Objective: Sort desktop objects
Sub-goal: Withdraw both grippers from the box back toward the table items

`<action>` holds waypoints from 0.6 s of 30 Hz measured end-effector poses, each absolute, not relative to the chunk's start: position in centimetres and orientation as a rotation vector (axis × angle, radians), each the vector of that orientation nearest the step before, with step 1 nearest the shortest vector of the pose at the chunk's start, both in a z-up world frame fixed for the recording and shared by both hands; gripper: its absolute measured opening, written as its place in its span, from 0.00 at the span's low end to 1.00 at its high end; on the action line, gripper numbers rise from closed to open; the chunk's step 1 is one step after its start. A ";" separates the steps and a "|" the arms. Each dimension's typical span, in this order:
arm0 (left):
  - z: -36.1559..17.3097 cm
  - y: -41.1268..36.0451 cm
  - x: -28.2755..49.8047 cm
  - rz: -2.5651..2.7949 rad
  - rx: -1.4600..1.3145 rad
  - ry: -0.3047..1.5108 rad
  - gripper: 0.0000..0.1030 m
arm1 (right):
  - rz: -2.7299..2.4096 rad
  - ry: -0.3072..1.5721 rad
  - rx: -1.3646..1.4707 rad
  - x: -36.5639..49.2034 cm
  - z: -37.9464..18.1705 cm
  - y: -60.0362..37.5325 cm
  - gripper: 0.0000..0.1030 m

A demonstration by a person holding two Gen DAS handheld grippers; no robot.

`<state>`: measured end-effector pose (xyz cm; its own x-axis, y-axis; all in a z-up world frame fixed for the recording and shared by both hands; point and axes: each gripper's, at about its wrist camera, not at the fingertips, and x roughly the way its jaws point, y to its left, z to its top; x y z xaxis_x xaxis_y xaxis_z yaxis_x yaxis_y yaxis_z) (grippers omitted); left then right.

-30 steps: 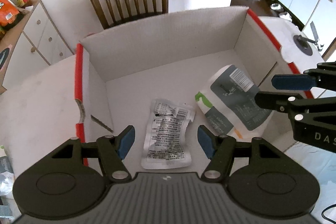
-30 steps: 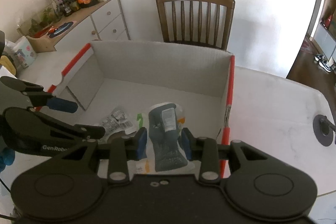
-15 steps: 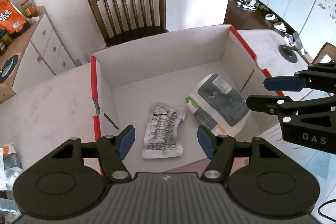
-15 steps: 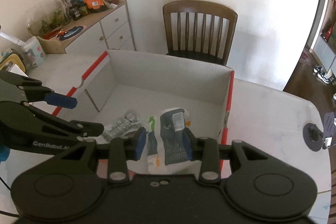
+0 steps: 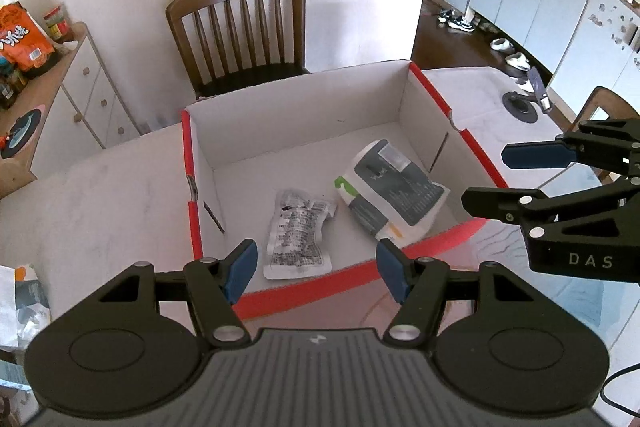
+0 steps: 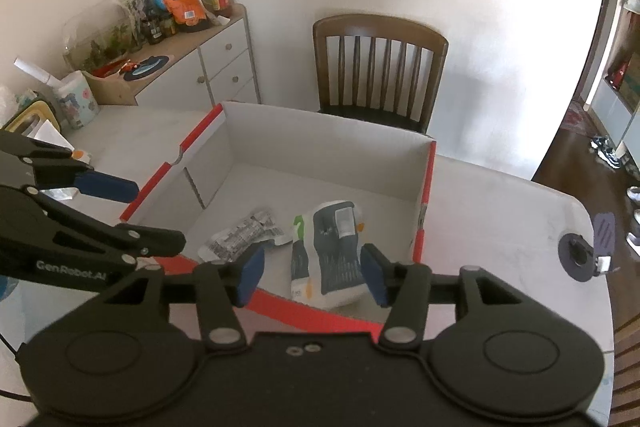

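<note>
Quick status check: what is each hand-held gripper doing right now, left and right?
Left hand-held gripper: open, holding nothing, above the box's near edge.
Right hand-held gripper: open, holding nothing, above the box's near edge.

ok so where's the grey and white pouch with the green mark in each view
Left wrist: the grey and white pouch lies right of centre on the box floor, right of the clear printed packet.
Right wrist: the pouch lies low centre, between the right gripper fingers.
Shared landmark: the wooden chair behind the box.
</note>
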<state>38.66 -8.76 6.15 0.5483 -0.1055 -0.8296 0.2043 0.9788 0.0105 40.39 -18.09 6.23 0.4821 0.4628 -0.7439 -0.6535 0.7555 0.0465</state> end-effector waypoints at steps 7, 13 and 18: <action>6.5 -8.7 36.8 -0.203 0.117 0.964 0.63 | 0.679 0.812 -0.259 38.8 6.7 -18.8 0.58; 6.9 -8.5 35.3 -0.218 0.119 0.940 0.70 | 0.676 0.805 -0.254 37.3 7.1 -19.2 0.63; 7.4 -8.2 34.1 -0.230 0.119 0.919 0.81 | 0.672 0.799 -0.257 36.2 7.4 -19.3 0.66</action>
